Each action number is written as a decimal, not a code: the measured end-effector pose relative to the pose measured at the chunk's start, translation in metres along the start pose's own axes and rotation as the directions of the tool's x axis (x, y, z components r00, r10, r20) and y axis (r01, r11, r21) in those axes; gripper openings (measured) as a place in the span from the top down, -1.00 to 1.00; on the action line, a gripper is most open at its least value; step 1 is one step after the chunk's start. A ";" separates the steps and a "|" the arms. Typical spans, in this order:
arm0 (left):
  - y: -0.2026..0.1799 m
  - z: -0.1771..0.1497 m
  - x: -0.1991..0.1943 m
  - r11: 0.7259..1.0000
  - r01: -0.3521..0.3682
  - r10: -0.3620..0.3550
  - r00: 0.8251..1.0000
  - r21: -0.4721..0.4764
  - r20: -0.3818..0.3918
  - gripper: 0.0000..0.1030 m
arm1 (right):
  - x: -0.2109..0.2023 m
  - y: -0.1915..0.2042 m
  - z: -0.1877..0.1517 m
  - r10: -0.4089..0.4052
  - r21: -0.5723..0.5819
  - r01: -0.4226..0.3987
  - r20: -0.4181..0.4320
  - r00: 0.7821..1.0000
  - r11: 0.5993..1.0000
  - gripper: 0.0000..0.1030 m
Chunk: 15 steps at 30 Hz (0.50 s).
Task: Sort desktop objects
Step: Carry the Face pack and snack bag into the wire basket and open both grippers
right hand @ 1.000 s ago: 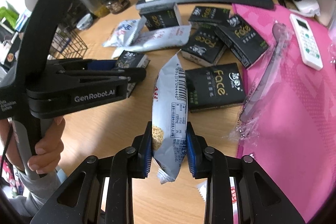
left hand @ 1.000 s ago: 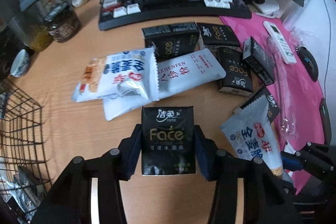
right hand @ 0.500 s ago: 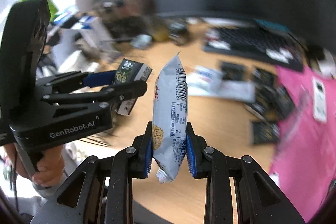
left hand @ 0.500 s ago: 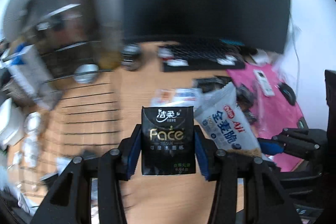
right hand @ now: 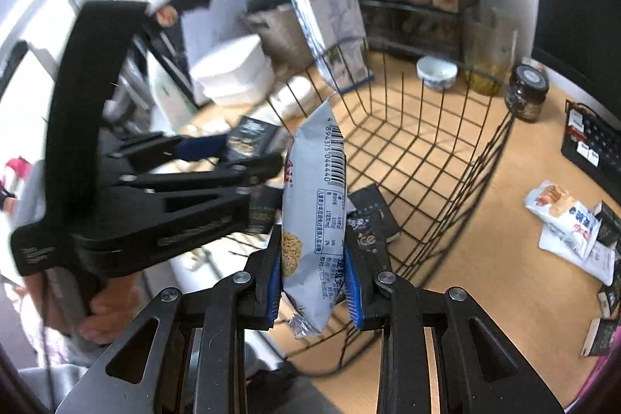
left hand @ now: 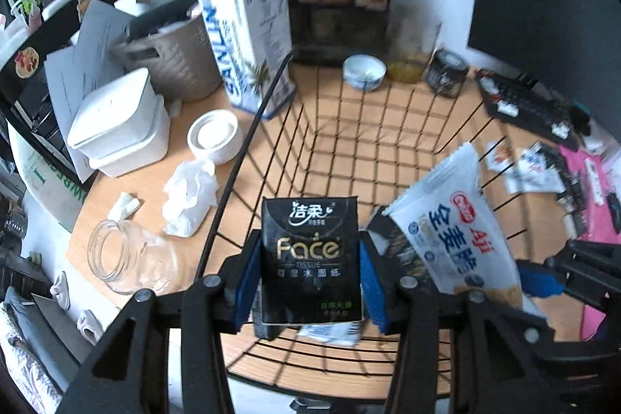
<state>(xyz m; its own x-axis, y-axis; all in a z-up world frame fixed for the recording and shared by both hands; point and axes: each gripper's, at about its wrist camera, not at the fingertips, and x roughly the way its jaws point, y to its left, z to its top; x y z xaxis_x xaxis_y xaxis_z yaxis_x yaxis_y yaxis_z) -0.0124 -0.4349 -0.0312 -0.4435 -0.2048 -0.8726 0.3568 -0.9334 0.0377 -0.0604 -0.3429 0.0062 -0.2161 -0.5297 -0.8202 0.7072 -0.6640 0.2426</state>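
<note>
My left gripper (left hand: 308, 282) is shut on a black Face tissue pack (left hand: 310, 258) and holds it over the near end of a black wire basket (left hand: 248, 134). Beside it, my right gripper (right hand: 312, 282) is shut on a white snack bag (right hand: 314, 204), seen from the left wrist (left hand: 454, 239) as a blue-lettered bag over the basket's right side. The right wrist view shows the left gripper (right hand: 240, 158) with its pack (right hand: 248, 138) above the basket's (right hand: 500, 146) left rim. A black tissue pack (right hand: 370, 220) lies on the basket floor.
Left of the basket stand a milk carton (left hand: 248, 37), a grey woven bin (left hand: 170, 61), white lidded boxes (left hand: 116, 119), a white dish (left hand: 213, 138), crumpled tissue (left hand: 190, 196) and a glass jar (left hand: 128, 262). Behind it are a bowl (left hand: 363, 70) and a dark jar (left hand: 446, 72). Snack bags (right hand: 570, 224), tissue packs and a keyboard (right hand: 594, 142) lie right.
Both grippers have swung left and upward from the snack pile by the keyboard to over the wire basket, each still holding its item. The keyboard now sits at the right edge.
</note>
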 end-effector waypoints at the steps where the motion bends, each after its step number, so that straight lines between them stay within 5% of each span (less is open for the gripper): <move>1: 0.000 -0.002 0.007 1.000 0.001 -0.001 1.000 0.008 -0.013 -0.01 | 0.009 -0.001 0.000 -0.022 -0.001 0.022 -0.014 1.000 1.000 0.46; 5: 0.000 -0.006 0.021 1.000 0.026 -0.026 0.999 0.001 -0.040 -0.01 | 0.023 0.001 -0.001 -0.089 -0.031 0.089 -0.019 0.996 0.996 0.41; 9: -0.006 -0.005 0.017 0.999 -0.027 0.028 0.999 0.035 -0.018 -0.13 | 0.019 -0.003 -0.001 -0.035 -0.018 0.035 -0.014 0.999 0.999 0.17; 12: -0.008 -0.003 0.007 0.999 -0.020 0.019 1.000 0.034 0.008 -0.38 | 0.012 -0.009 -0.001 -0.032 0.009 0.032 -0.006 0.999 0.999 0.15; 15: -0.015 -0.001 -0.006 0.999 -0.030 0.028 0.999 0.039 0.033 -0.38 | -0.007 -0.011 -0.004 -0.014 0.017 0.014 0.024 1.000 1.000 0.15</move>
<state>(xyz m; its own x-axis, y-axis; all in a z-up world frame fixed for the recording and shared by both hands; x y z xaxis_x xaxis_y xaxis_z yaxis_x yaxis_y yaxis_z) -0.0143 -0.4193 -0.0273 -0.4598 -0.2407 -0.8548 0.3373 -0.9378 0.0826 -0.0640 -0.3295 0.0070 -0.2420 -0.5325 -0.8111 0.6929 -0.6800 0.2397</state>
